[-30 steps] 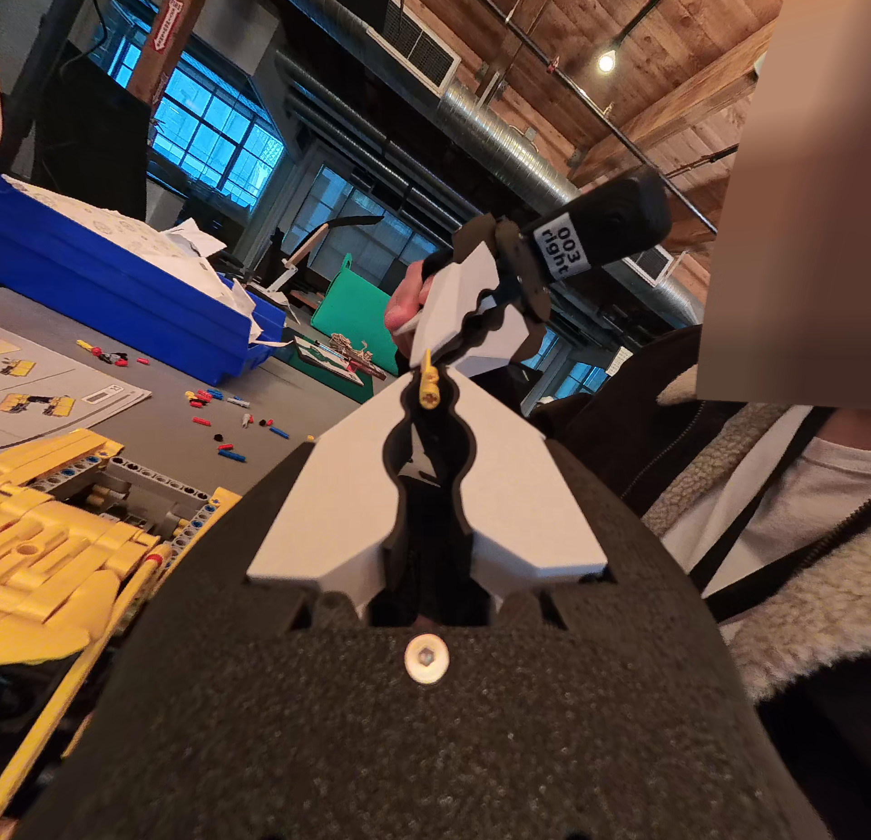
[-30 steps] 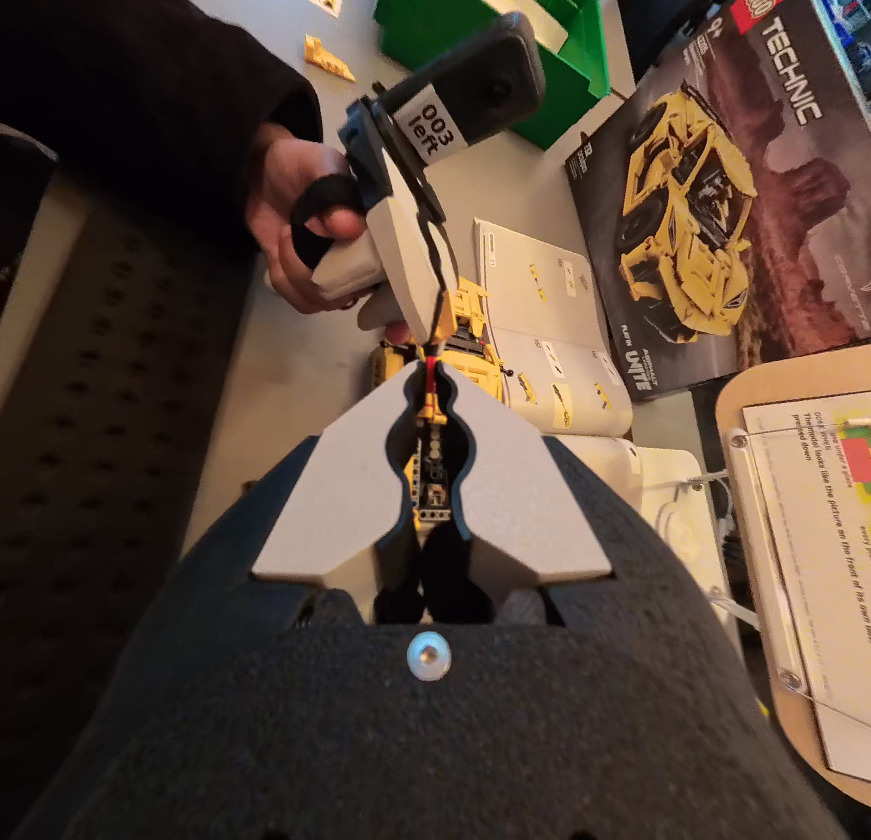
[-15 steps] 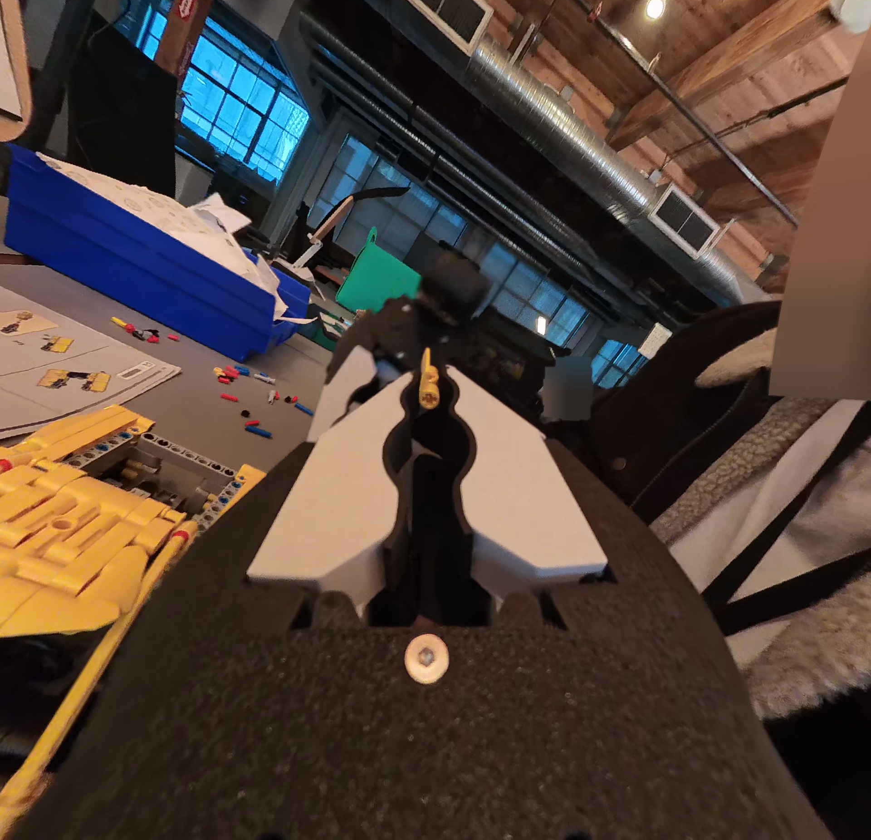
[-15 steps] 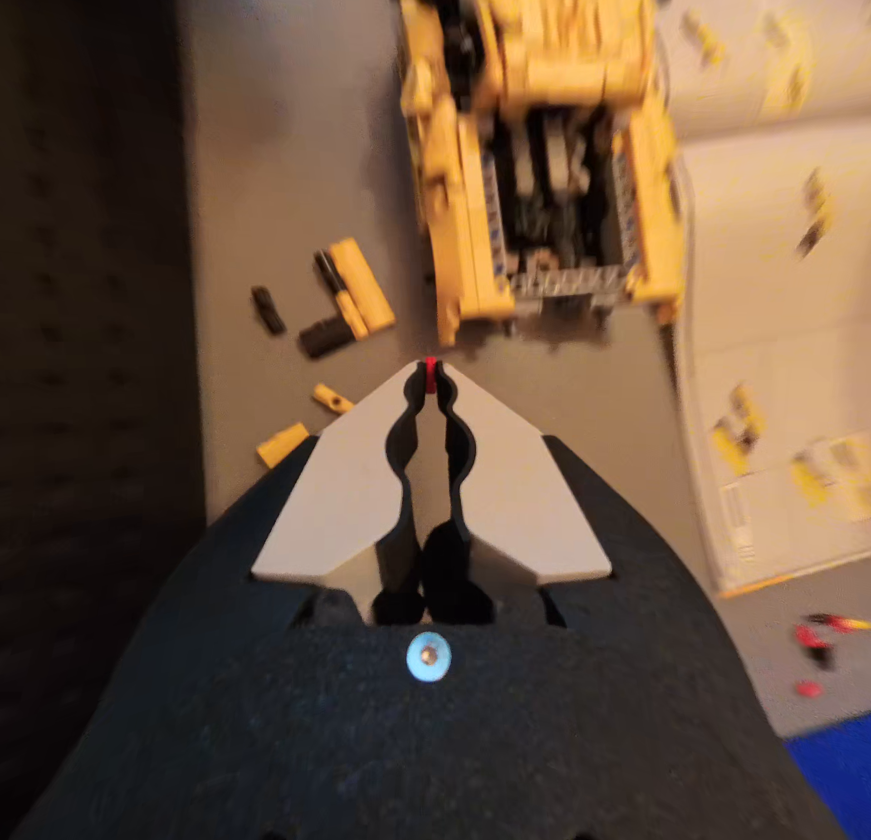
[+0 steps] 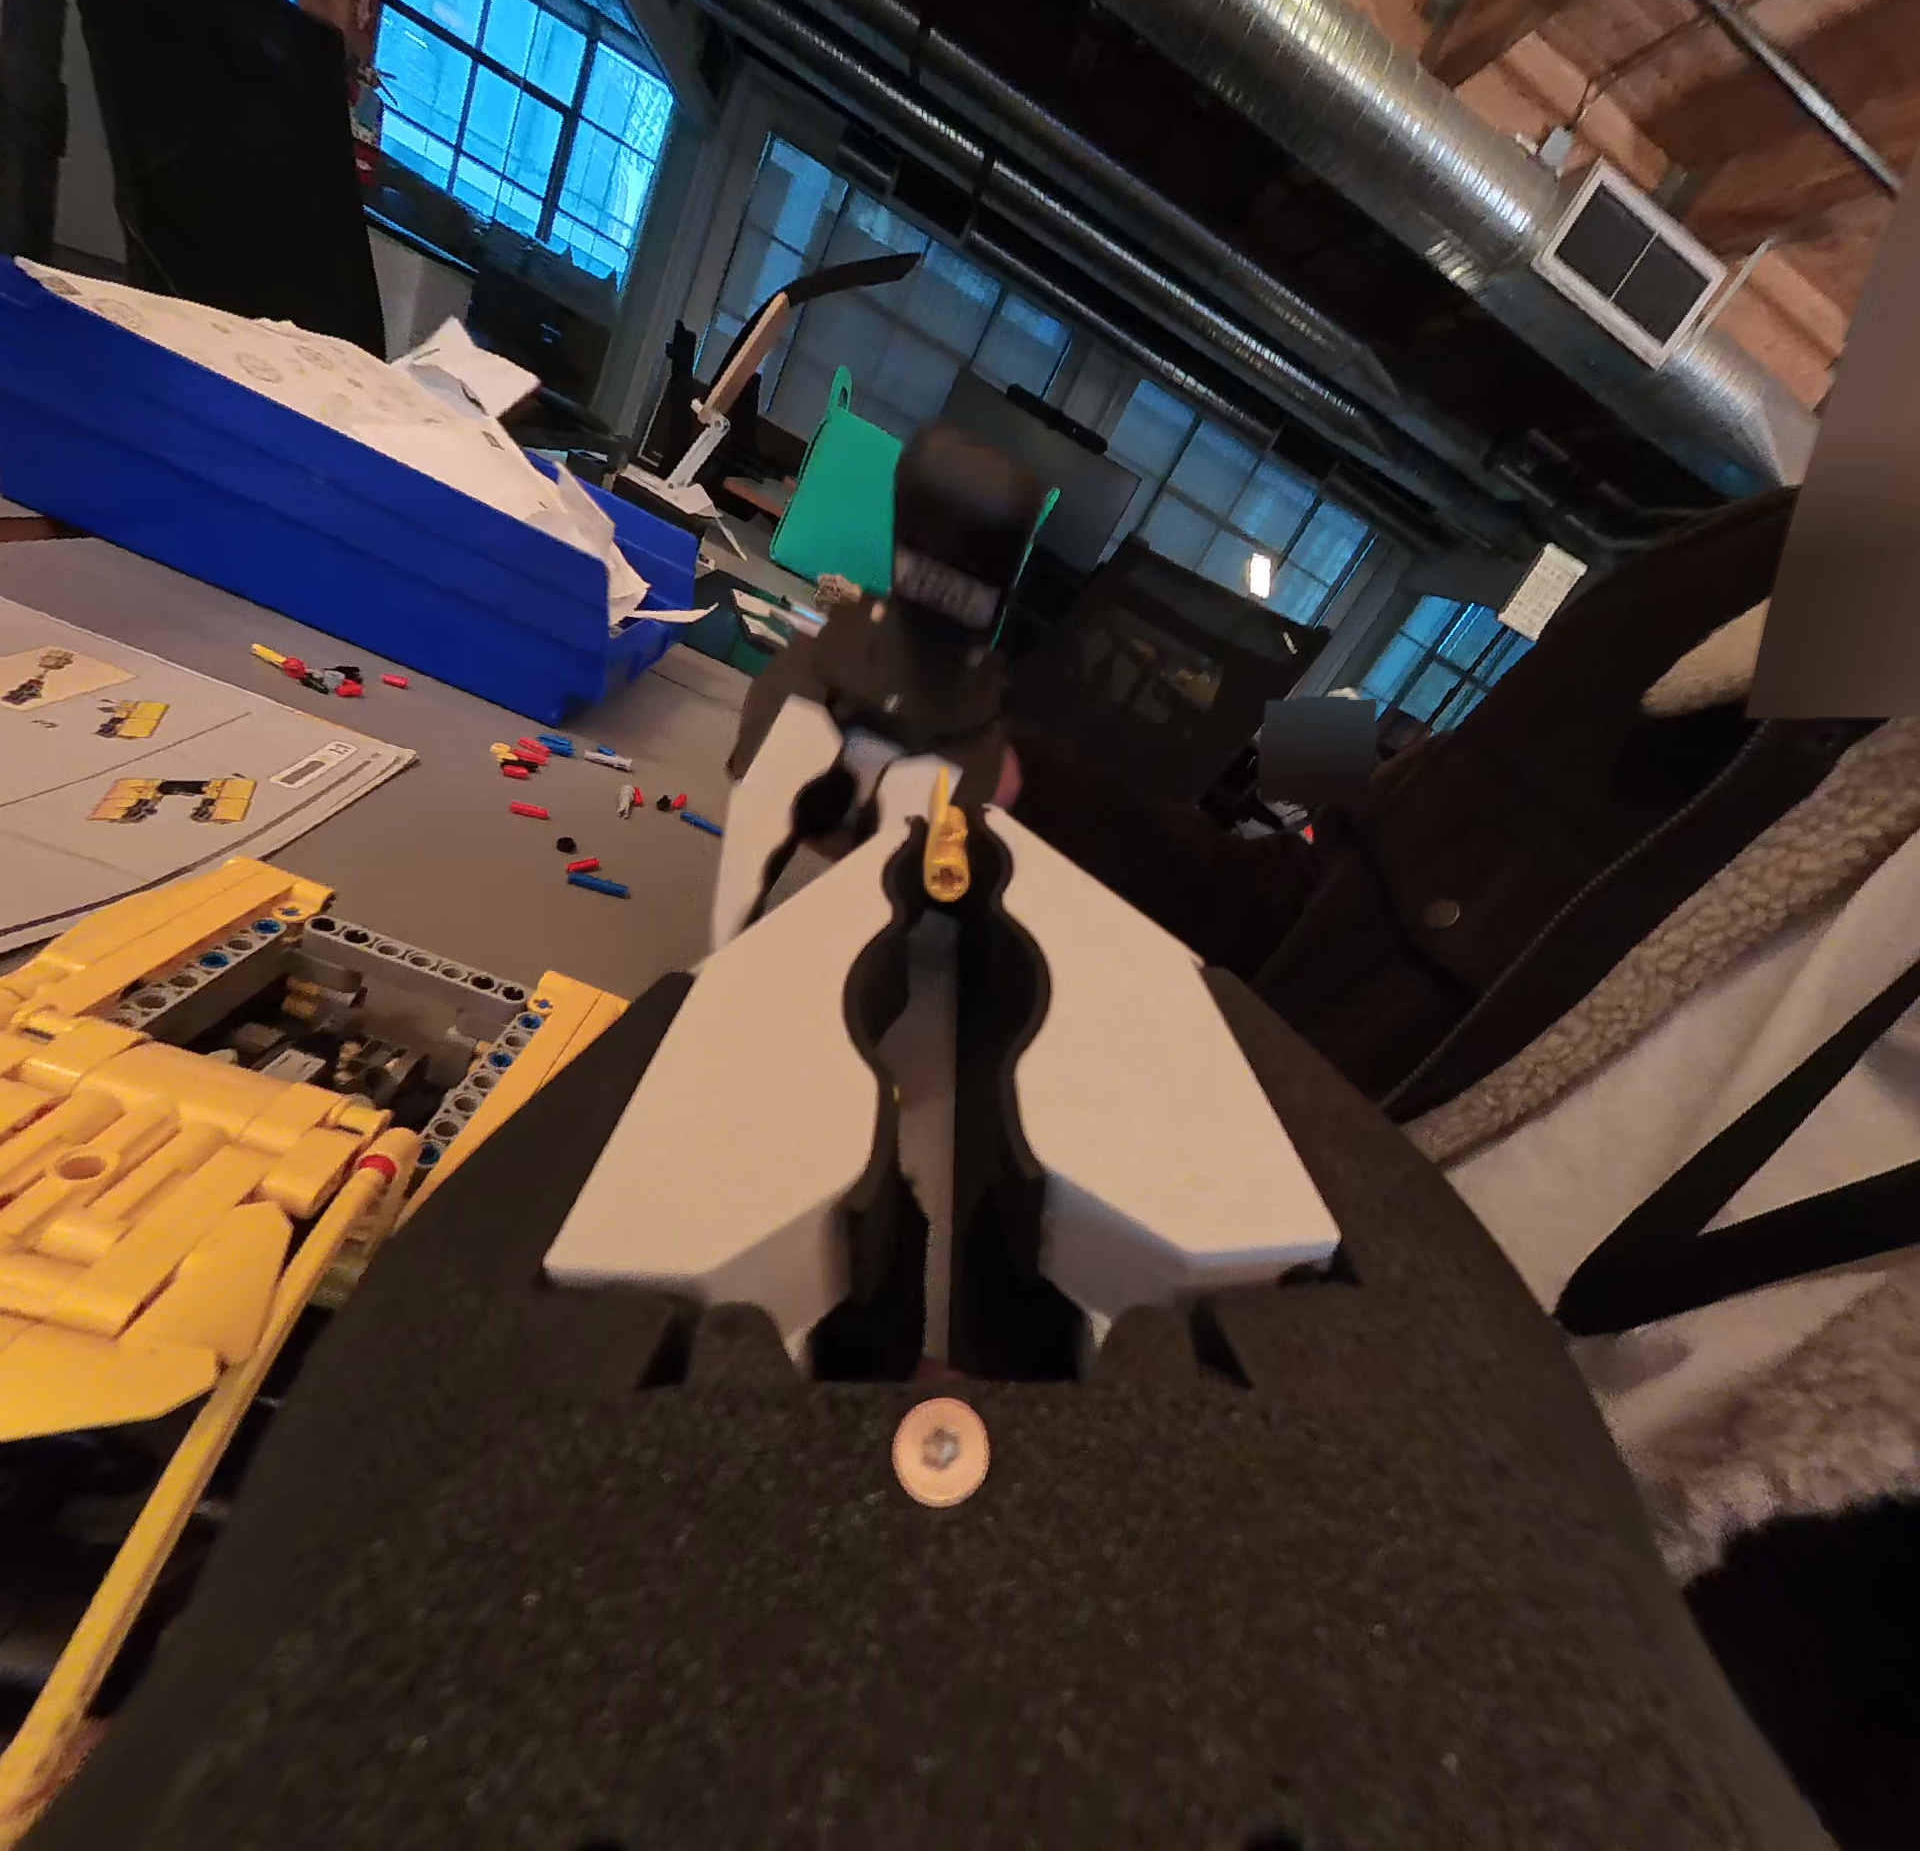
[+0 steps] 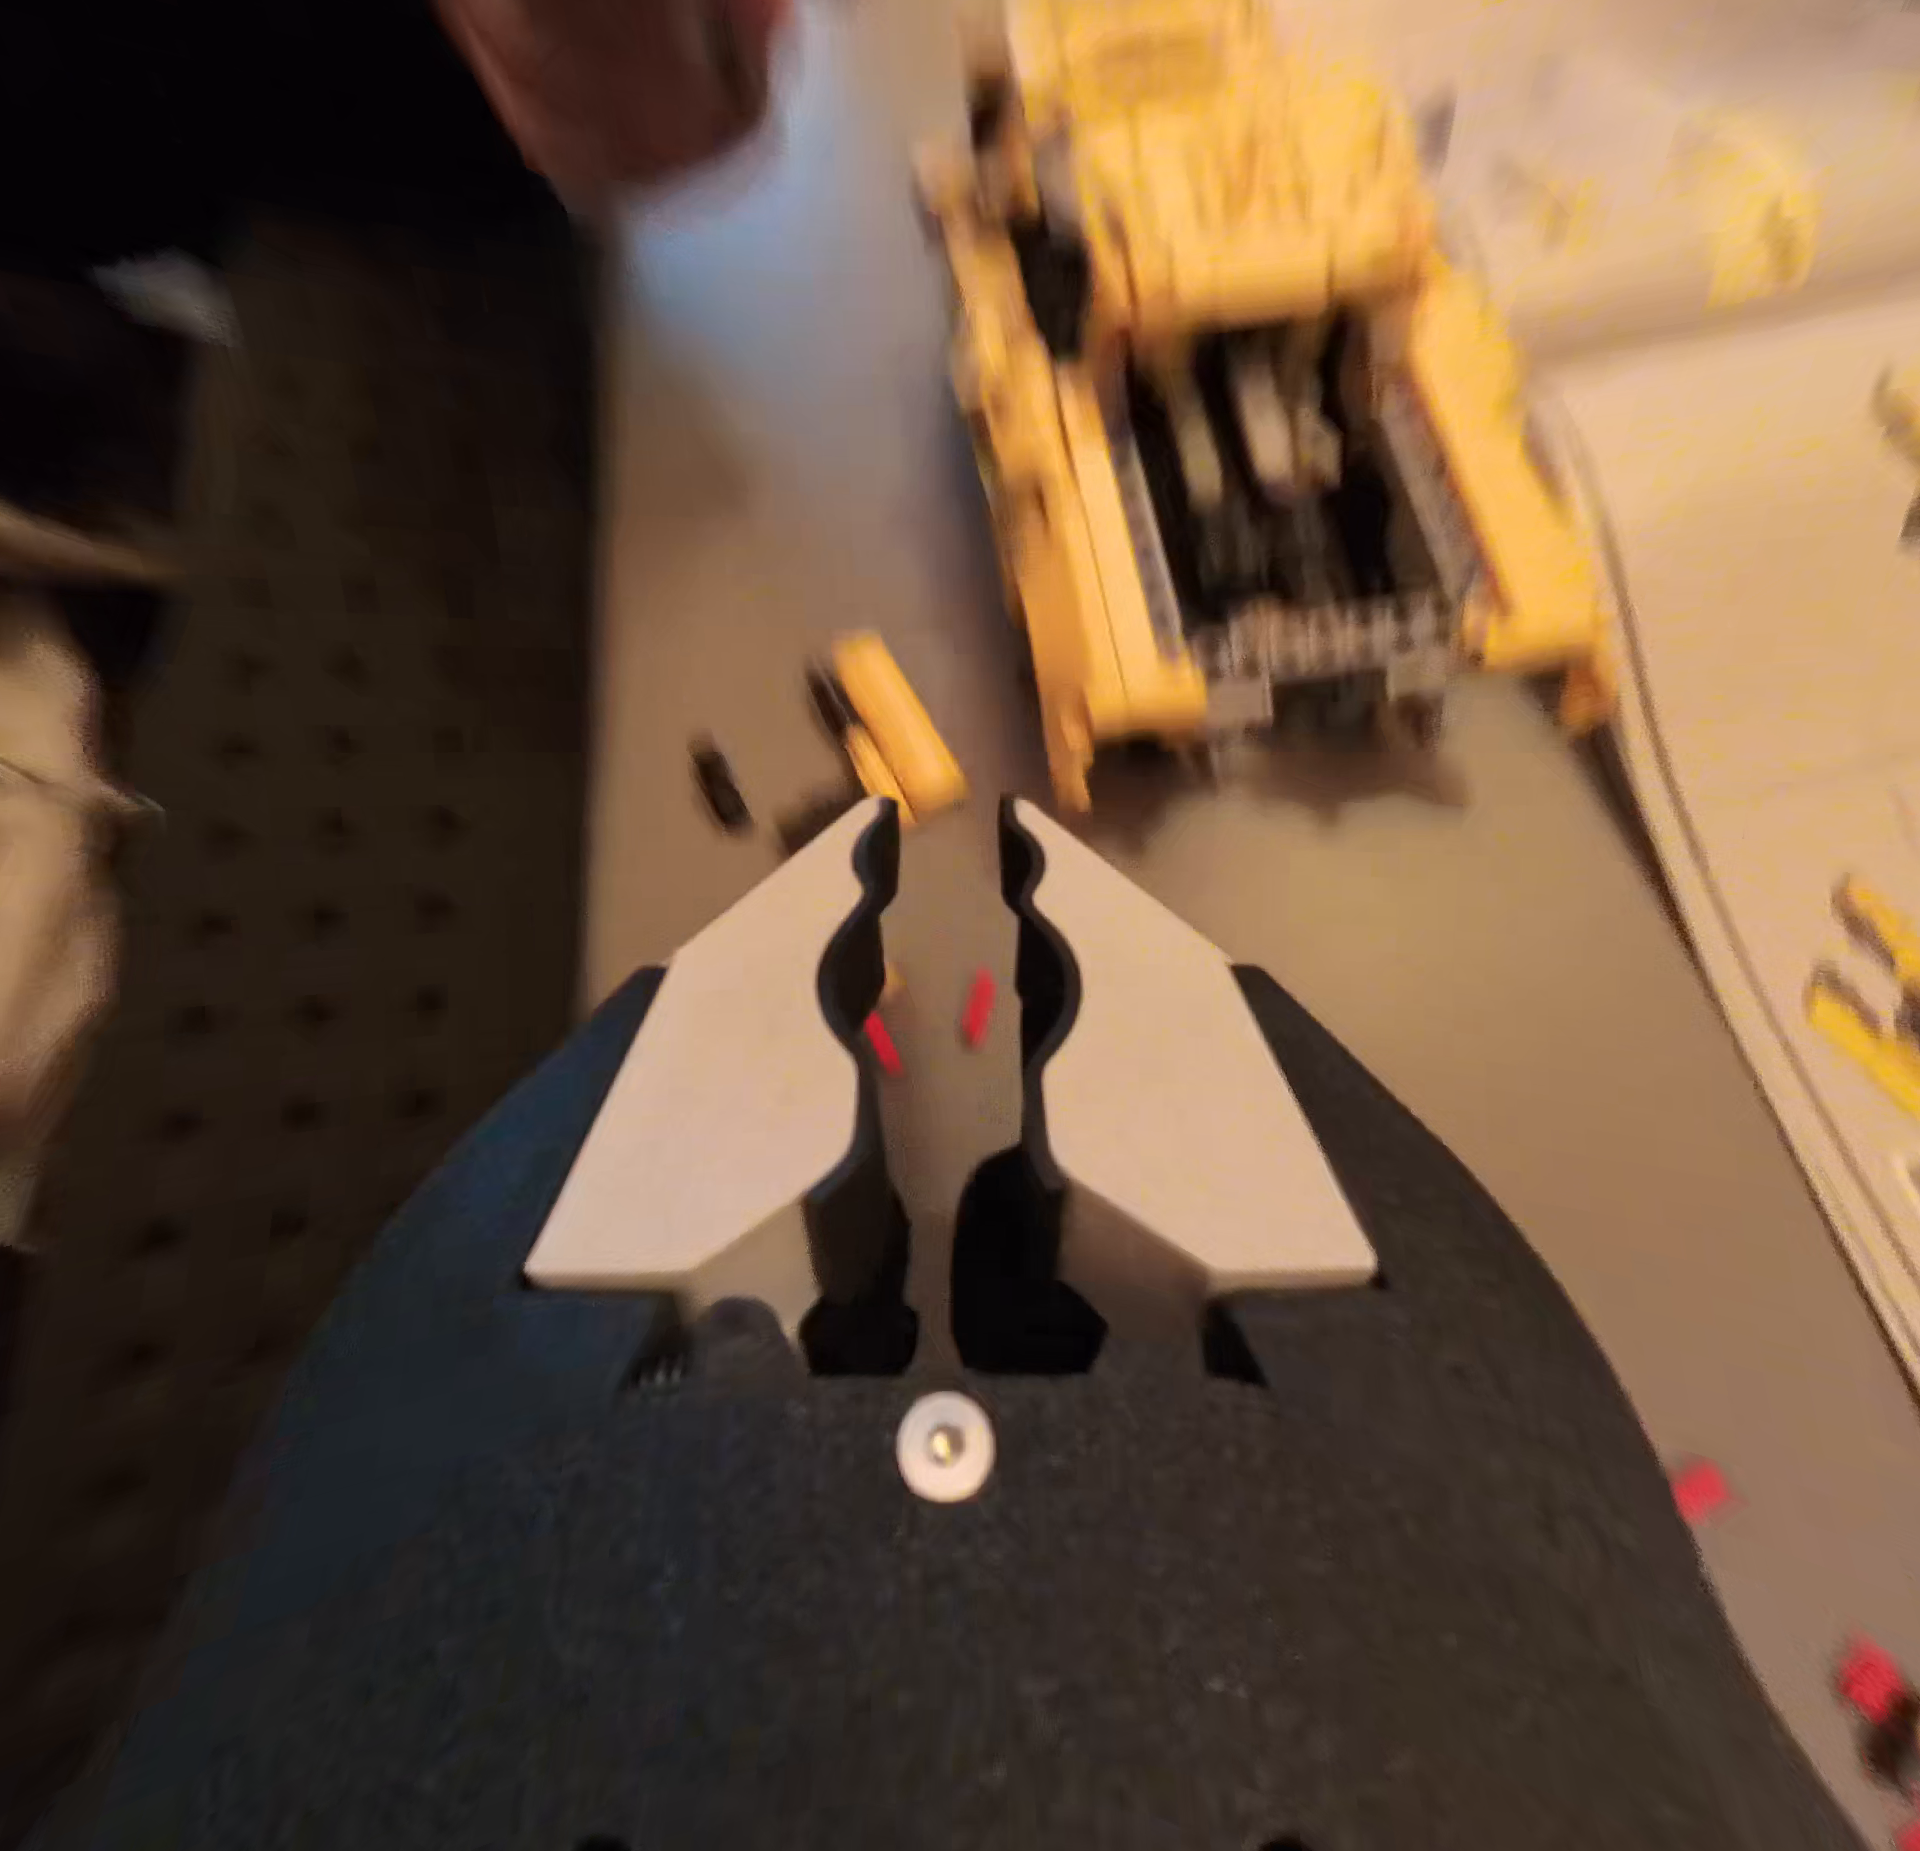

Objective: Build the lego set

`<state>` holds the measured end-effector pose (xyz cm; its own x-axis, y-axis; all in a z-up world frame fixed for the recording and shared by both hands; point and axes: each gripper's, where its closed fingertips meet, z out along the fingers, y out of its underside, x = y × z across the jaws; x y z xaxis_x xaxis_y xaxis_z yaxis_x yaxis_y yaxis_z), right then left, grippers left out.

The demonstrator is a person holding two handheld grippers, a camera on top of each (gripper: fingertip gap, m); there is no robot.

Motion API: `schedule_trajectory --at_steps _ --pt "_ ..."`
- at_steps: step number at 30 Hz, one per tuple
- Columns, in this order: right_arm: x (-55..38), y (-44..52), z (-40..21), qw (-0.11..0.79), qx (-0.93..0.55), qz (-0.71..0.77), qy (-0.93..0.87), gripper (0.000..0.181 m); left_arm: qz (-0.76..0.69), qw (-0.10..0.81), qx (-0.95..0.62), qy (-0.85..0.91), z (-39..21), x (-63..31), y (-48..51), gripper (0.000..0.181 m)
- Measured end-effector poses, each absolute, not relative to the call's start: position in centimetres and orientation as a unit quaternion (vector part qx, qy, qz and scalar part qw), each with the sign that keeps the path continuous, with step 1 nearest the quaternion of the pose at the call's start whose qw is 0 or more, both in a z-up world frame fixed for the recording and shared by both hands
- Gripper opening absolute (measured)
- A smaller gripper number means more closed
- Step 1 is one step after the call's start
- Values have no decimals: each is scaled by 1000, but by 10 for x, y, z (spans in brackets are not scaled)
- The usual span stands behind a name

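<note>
My left gripper (image 5: 943, 845) is shut on a small yellow Lego piece (image 5: 945, 851) and holds it up in the air, above the table. My right gripper (image 6: 948, 814) is open, with nothing between its pads. Two small red pins (image 6: 975, 1006) show blurred on the grey table (image 6: 1299, 970) between its fingers, untouched. The partly built yellow car (image 6: 1247, 451) lies beyond the right gripper; it also shows at the lower left of the left wrist view (image 5: 156, 1126). The right gripper (image 5: 800, 814) shows blurred just behind the left fingertips.
A loose yellow piece (image 6: 894, 721) and small black pieces (image 6: 717, 783) lie near the right fingertips. An open instruction booklet (image 5: 156, 762) (image 6: 1766, 658), a blue bin (image 5: 312, 523) with papers and scattered red and blue pins (image 5: 582, 814) are on the table. A person's jacket (image 5: 1558, 970) is at the right.
My right gripper, shut on a red pin earlier, has dropped toward the table and opened; the pin has left its grasp. My left gripper keeps hold of the yellow piece.
</note>
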<state>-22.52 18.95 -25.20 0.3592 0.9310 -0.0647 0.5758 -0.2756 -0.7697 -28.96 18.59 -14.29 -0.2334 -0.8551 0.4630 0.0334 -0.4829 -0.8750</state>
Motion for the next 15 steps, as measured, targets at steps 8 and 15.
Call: schedule_trajectory --at_steps 8,15 --pt "-297 185 -153 396 -661 445 -456 14 -647 338 -525 438 -152 -283 173 6" --pt "-302 181 -150 390 -644 482 -448 2 -631 344 -526 456 -157 -281 170 6"
